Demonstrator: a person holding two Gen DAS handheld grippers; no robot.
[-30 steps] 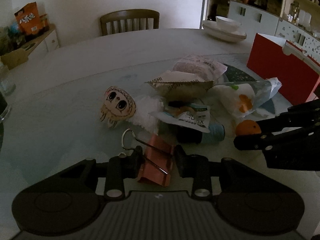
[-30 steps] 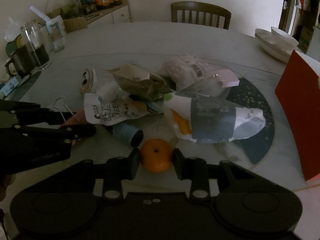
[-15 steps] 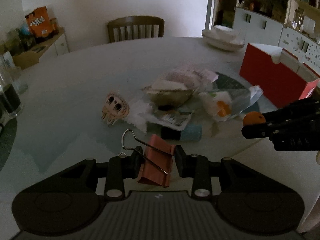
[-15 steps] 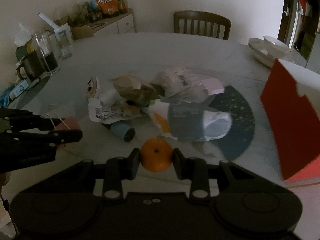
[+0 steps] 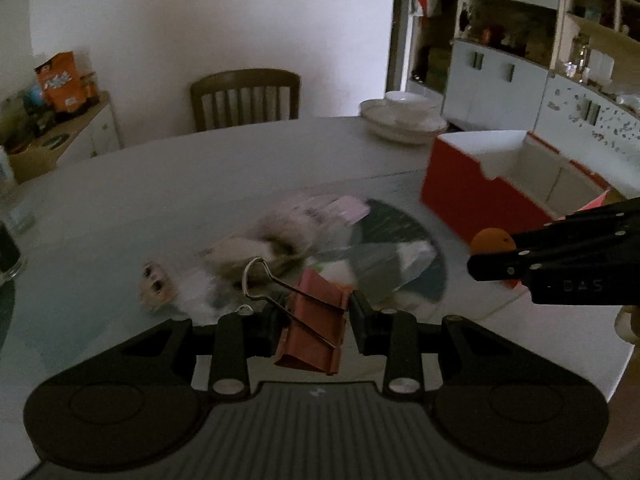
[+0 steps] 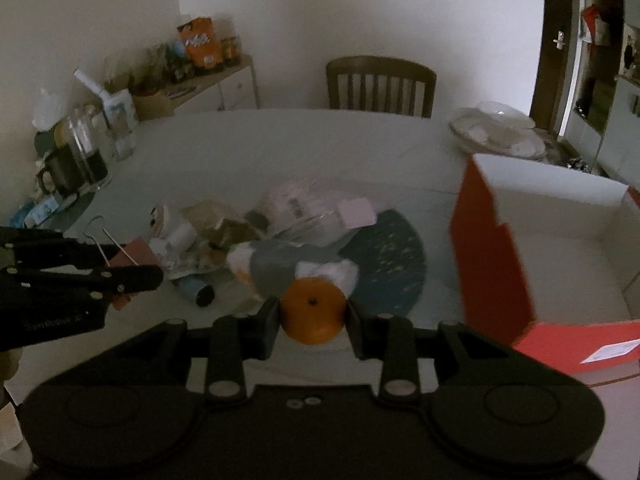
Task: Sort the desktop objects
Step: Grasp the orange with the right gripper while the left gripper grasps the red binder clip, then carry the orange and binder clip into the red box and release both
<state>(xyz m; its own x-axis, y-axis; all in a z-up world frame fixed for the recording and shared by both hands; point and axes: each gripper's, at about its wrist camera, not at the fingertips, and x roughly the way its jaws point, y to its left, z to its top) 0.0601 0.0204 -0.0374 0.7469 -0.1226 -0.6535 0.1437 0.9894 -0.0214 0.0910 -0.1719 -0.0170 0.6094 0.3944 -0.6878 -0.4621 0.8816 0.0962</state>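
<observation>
My left gripper [image 5: 314, 316] is shut on a pink binder clip [image 5: 316, 320] with wire handles, held above the table. My right gripper [image 6: 312, 312] is shut on an orange [image 6: 312, 310], also lifted. In the left wrist view the right gripper [image 5: 492, 252] shows at the right with the orange [image 5: 490, 240] at its tips. In the right wrist view the left gripper [image 6: 136, 264] shows at the left with the clip [image 6: 134, 254]. A red box [image 6: 492, 248] with a white inside stands open at the right.
A pile of snack bags, wrappers, a small doll [image 5: 156, 286] and a blue tube [image 6: 196, 290] lies mid-table on a dark mat [image 6: 392, 264]. Stacked bowls [image 5: 404, 118] sit far right, jars and a mug [image 6: 72, 164] far left, a chair [image 6: 380, 88] behind.
Both grippers have risen and pulled back from the pile, carrying the clip and the orange. The pile looks smaller and the red box's open top has come into view.
</observation>
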